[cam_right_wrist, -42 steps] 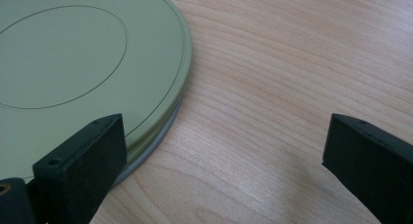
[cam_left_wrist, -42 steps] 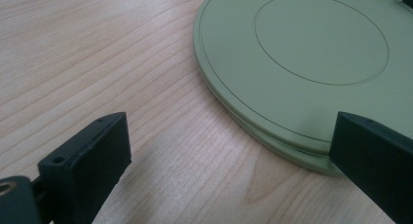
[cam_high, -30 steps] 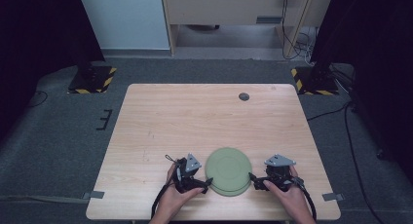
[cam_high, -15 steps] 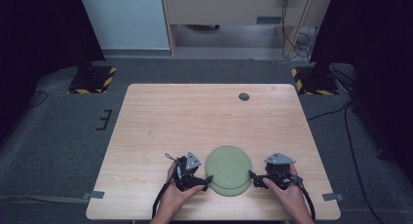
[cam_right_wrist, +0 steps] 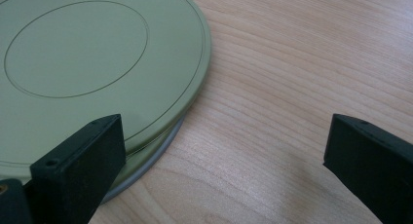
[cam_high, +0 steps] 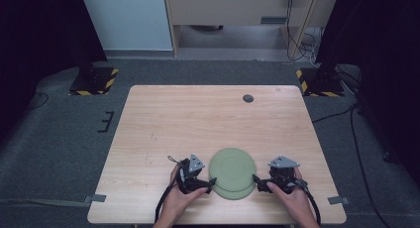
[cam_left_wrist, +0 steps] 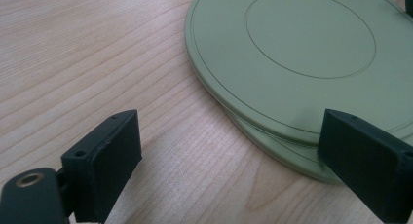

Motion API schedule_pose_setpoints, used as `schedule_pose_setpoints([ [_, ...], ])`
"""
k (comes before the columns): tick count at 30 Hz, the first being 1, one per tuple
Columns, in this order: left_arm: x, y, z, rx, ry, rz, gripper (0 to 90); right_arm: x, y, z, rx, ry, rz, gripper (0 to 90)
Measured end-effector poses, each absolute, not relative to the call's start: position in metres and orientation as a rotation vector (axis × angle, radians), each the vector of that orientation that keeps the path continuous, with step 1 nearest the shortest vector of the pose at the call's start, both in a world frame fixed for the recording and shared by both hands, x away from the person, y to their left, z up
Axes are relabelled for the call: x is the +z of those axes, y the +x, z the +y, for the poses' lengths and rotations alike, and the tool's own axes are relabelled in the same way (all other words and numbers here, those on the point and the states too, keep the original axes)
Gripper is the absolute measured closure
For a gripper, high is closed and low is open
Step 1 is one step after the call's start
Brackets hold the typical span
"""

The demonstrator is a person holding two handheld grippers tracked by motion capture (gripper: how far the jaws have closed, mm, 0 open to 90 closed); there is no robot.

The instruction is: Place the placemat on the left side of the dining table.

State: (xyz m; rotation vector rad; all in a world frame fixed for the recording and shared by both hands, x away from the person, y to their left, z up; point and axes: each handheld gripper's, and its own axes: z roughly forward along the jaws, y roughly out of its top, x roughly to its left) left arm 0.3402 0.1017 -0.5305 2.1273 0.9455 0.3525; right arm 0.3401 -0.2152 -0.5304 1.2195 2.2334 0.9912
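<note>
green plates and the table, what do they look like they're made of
The green plates, two stacked slightly offset, look like matte moulded plastic, possibly melamine: even olive colour, no glaze shine, thin raised rings; ceramic can't be ruled out. The table looks like light wood or wood-look laminate: straight pale grain and a smooth, faintly glossy surface. Both grippers' black fingers look like matte hard plastic.

Stacked green plates point(cam_left_wrist: 292, 63), wooden table point(cam_left_wrist: 97, 63), jaws apart
</note>
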Motion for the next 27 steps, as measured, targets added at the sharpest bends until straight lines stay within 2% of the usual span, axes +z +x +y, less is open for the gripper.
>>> schedule_pose_setpoints([
  [6,-0.5301,0.3401,0.1021,0.361,2.126,0.942,9.4,-0.5308,0.3421,-0.2142,0.991,1.223,2.225,0.9],
  [10,-0.5292,0.3414,0.1040,0.385,2.114,0.947,13.4,-0.5311,0.3457,-0.2113,0.994,1.224,2.218,0.8],
  [17,-0.5299,0.3416,0.1045,0.348,2.108,0.945,12.7,-0.5306,0.3452,-0.2111,0.997,1.222,2.217,3.9],
  [27,-0.5297,0.3415,0.1002,0.384,2.117,0.937,10.7,-0.5319,0.3451,-0.2108,0.985,1.228,2.224,2.0],
])
